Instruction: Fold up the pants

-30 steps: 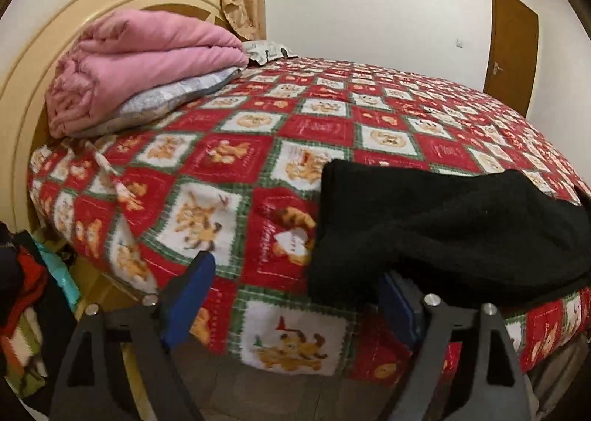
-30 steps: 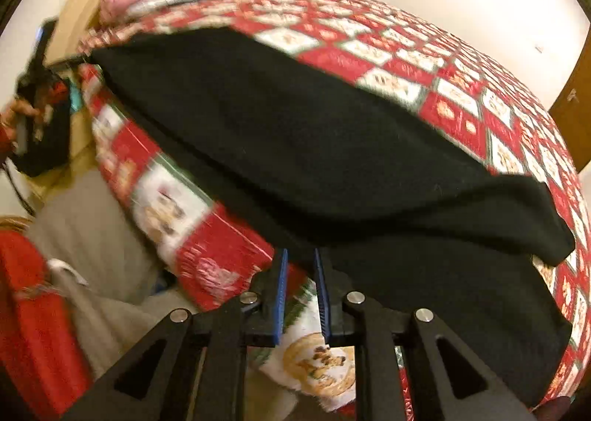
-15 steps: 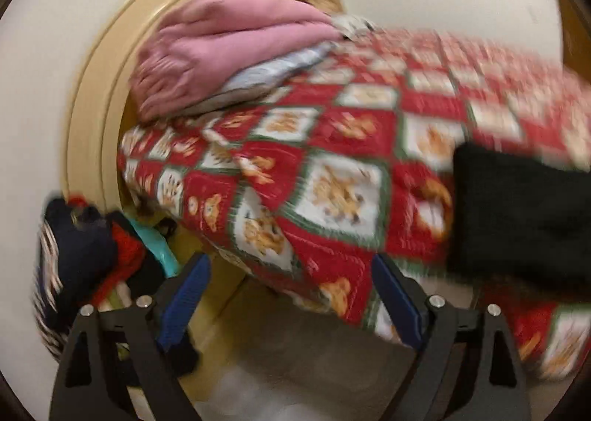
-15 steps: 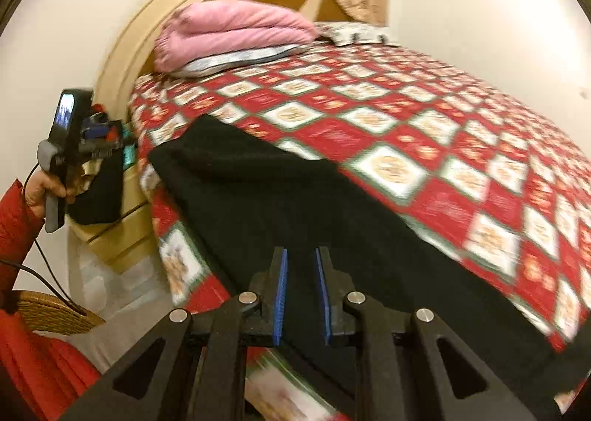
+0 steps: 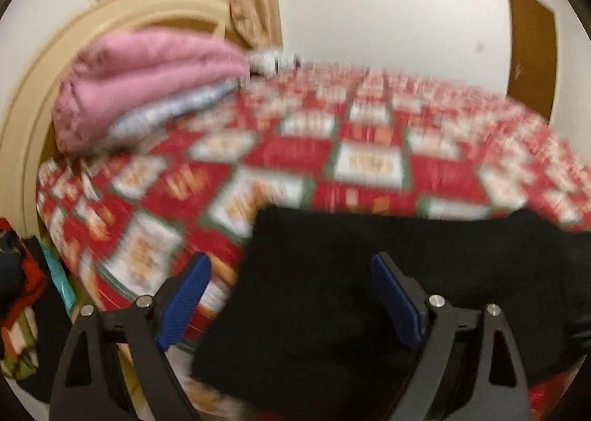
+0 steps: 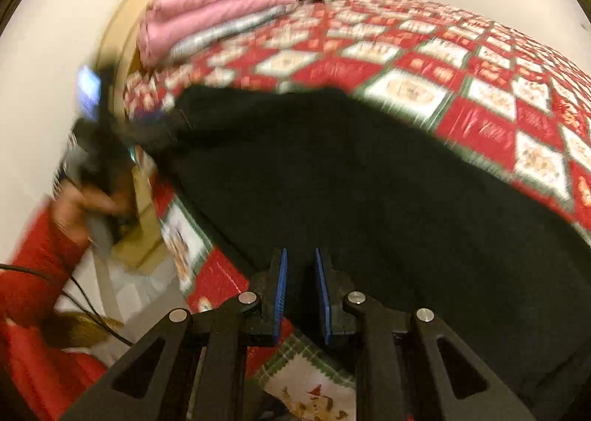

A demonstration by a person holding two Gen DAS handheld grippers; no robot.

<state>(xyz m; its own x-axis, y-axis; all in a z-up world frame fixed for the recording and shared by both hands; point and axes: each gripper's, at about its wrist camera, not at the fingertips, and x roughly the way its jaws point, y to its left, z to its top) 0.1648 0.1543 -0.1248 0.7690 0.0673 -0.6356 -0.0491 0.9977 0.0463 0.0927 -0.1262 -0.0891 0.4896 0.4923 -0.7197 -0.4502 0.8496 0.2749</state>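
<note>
The black pants (image 5: 369, 295) lie folded lengthwise along the near edge of the bed, on a red and white patterned cover (image 5: 369, 162). My left gripper (image 5: 291, 295) is open, its blue pads on either side of the pants' left end, just above the cloth. In the right wrist view the pants (image 6: 369, 180) fill the middle. My right gripper (image 6: 301, 284) has its jaws nearly together with a narrow empty gap, over the pants' near edge. The left gripper and the hand holding it show blurred at the left (image 6: 92, 147).
A folded pink blanket (image 5: 147, 81) on a grey pillow lies at the curved headboard (image 5: 26, 125). Clothes hang at the far left (image 5: 18, 291). A brown door (image 5: 532, 51) stands at the far right. The bed edge drops to the floor below the grippers.
My left gripper has swung back right and now straddles the pants' left end. My right gripper has dropped back down close over the pants' near edge. Both views are blurred by motion.
</note>
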